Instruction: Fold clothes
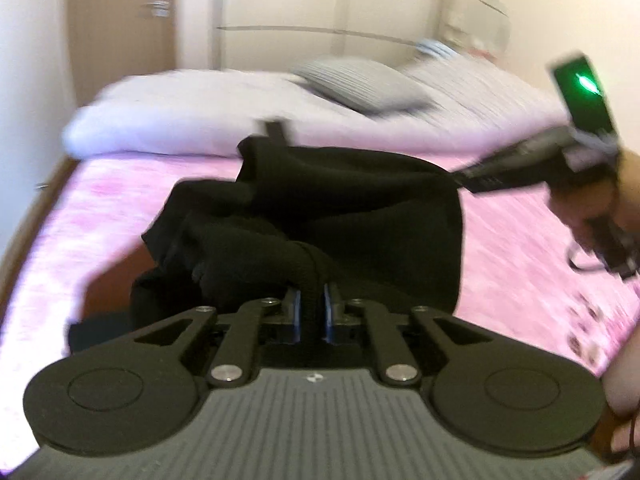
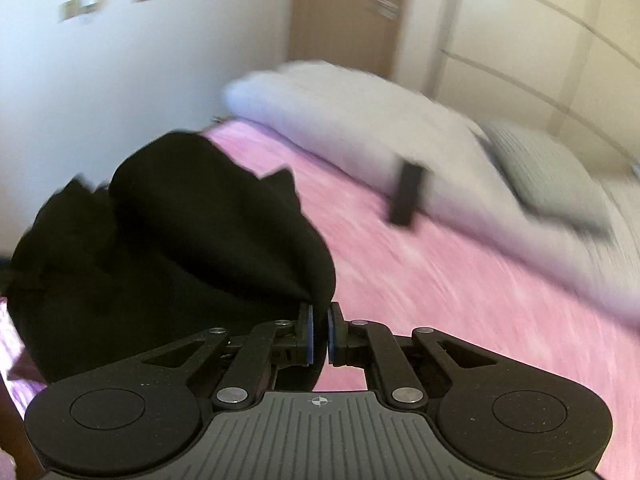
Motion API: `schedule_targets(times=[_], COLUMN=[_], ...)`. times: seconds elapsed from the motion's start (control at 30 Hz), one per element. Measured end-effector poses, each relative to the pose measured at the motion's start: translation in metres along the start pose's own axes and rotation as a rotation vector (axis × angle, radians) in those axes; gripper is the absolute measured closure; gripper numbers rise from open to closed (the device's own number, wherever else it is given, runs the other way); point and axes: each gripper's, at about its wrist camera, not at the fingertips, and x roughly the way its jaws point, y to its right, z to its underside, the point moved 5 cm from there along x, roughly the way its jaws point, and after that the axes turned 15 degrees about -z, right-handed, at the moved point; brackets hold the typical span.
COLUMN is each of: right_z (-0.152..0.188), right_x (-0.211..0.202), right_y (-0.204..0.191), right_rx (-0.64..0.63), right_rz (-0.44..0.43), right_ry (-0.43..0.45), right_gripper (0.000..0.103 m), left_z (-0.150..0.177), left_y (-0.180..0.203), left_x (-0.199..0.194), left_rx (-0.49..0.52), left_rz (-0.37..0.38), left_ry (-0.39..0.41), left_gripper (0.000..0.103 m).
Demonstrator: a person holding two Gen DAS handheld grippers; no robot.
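A black garment hangs bunched above the pink bed sheet, held up between both grippers. My left gripper is shut on a thick rolled edge of it, the blue pads pinching the cloth. In the left wrist view the right gripper grips the garment's far right corner, with a person's hand behind it. In the right wrist view the right gripper is shut on a fold of the black garment, which drapes away to the left. The picture is blurred.
A white duvet lies folded across the far end of the bed, with a grey striped pillow on it. A short black strip shows in front of the duvet. Behind stand a brown door and cream wardrobe doors.
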Motion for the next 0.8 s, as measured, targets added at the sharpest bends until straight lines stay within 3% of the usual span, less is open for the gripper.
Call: schedule_targets(times=[0.03,0.17,0.23,0.3,0.33,0.4,0.43,0.47,0.53,0.63,0.7,0.8], right_z=[0.020,0.111,0.154,0.173,0.181,0.189,0.185,0.182,0.171,0.156,0.142,0.123], right_x=[-0.009,-0.040,-0.063,-0.086,-0.097,-0.108,-0.107,-0.106,-0.097,-0.073,-0.053,-0.016], right_y=[0.024,0.116,0.150,0.171,0.181,0.191,0.189,0.186,0.175,0.139,0.116,0.089], right_rx=[0.040,0.196,0.241,0.290,0.314,0.339,0.333,0.328,0.293,0.195,0.123,-0.019], right_rz=[0.013,0.078,0.138,0.175,0.193,0.205,0.195,0.186,0.149,0.030,-0.063,-0.112], right_ry=[-0.027,-0.178,-0.242,-0.245,-0.244,-0.233,-0.222,-0.211,-0.193,-0.197,-0.210,-0.244], right_gripper=[0.097,0.097,0.097,0.097,0.097,0.086,0.067,0.040,0.020,0.020,0.020,0.020], left_z=[0.002,0.021,0.034,0.037,0.038,0.036,0.034,0.032,0.031,0.033,0.033,0.036], left_y=[0.032,0.155,0.194,0.212,0.213,0.211,0.206,0.201,0.185,0.149,0.125,0.107], left_x=[0.008,0.040,0.036,0.022,0.022,0.021,0.029,0.037,0.049,0.064,0.077,0.102], left_rx=[0.036,0.184,0.238,0.254,0.251,0.244,0.240,0.235,0.218,0.169,0.109,0.026], left_rz=[0.027,0.183,0.229,0.251,0.242,0.202,0.165,0.129,0.059,-0.026,-0.042,-0.044], left_ry=[-0.011,-0.190,-0.227,-0.232,-0.238,-0.245,-0.251,-0.257,-0.274,-0.310,-0.342,-0.379], left_gripper=[0.095,0.091,0.091,0.088,0.080,0.072,0.070,0.068,0.064,0.062,0.062,0.061])
